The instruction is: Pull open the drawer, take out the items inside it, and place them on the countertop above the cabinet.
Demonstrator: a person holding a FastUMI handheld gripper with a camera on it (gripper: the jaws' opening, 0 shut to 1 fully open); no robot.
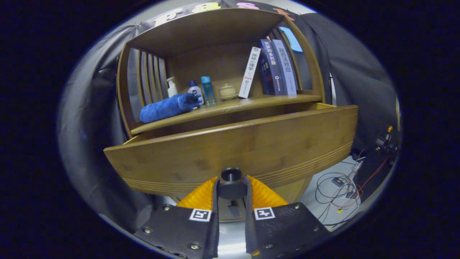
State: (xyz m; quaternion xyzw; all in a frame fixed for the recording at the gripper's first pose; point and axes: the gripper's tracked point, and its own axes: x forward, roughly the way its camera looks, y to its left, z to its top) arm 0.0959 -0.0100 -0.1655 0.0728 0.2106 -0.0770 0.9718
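The gripper (231,187) had its two fingers closed in on the dark round knob (231,175) of the drawer (230,144), one finger pressing each side of the knob's neck. The drawer front stood well out from the wooden cabinet (298,187), already drawn a fair way, though from low down behind the fingers I could not see over its top edge, so what lay inside was hidden from me.

Above it ran the countertop (230,106), where the things were meant to end up. It was already fairly crowded: a rolled blue towel (169,107) lay toward the left, with a white pump bottle (172,87), a small white bottle with a blue cap (194,90) and a blue bottle (207,90) just behind it, a small lidded pot (228,91) near the middle, and some books (273,68) leaning on the right.

To my eye the pull wanted to be finished straight back along the drawer's line, level, with the grip kept firm on the neck so the knob did not slip out. Any sideways drift would likely bind the drawer in its runners. I'd have stopped short of the end of travel, then let go cleanly. The bare strip of counter in front of the pot looked the likeliest landing place
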